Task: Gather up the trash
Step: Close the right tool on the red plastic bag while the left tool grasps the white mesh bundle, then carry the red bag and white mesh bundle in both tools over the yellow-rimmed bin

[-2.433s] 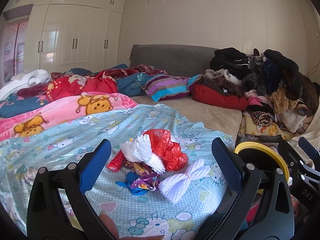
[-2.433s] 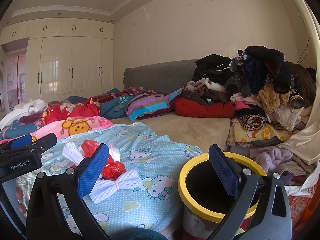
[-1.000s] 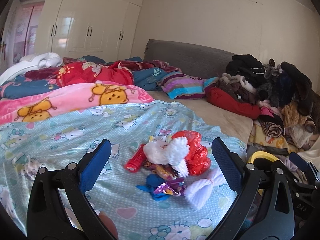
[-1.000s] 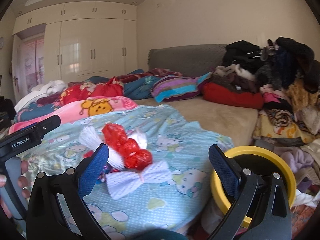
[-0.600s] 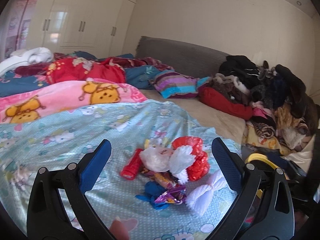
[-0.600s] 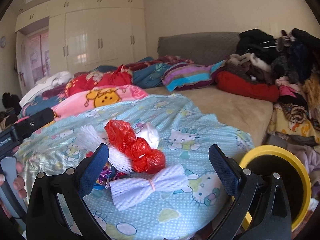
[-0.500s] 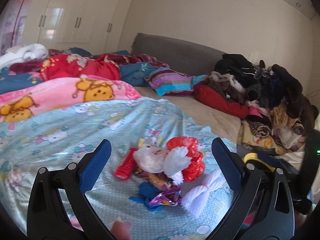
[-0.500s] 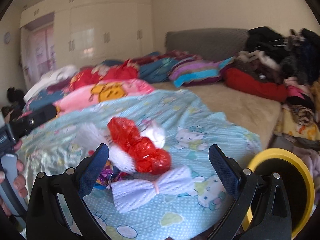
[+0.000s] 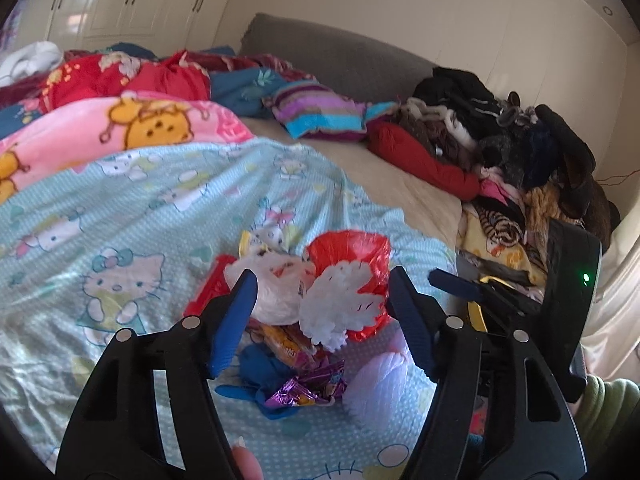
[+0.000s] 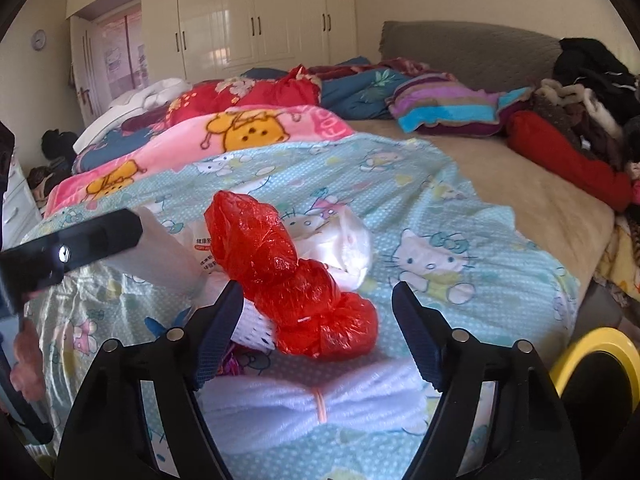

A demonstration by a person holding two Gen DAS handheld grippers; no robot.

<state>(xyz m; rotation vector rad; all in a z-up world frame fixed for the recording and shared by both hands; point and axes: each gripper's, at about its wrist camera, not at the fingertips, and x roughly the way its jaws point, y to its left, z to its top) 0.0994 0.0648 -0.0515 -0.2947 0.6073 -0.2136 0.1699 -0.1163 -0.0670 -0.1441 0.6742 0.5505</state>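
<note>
A heap of trash lies on the blue cartoon-print blanket (image 10: 440, 208) near the bed's corner: a crumpled red plastic bag (image 10: 296, 280), a white plastic bag (image 9: 276, 284), white foam netting (image 10: 312, 408) tied at the middle, a blue scrap (image 9: 264, 368) and a purple foil wrapper (image 9: 308, 384). The left gripper (image 9: 322, 308) hangs over the heap, jaws apart and just closing, the white bag framed between them, no pad pressing. The right gripper (image 10: 318, 320) likewise stands open, jaws just narrowing around the red bag without contact. A yellow-rimmed bin (image 10: 592, 344) sits beside the bed. Clothes (image 9: 520, 152) are piled at the far right.
</note>
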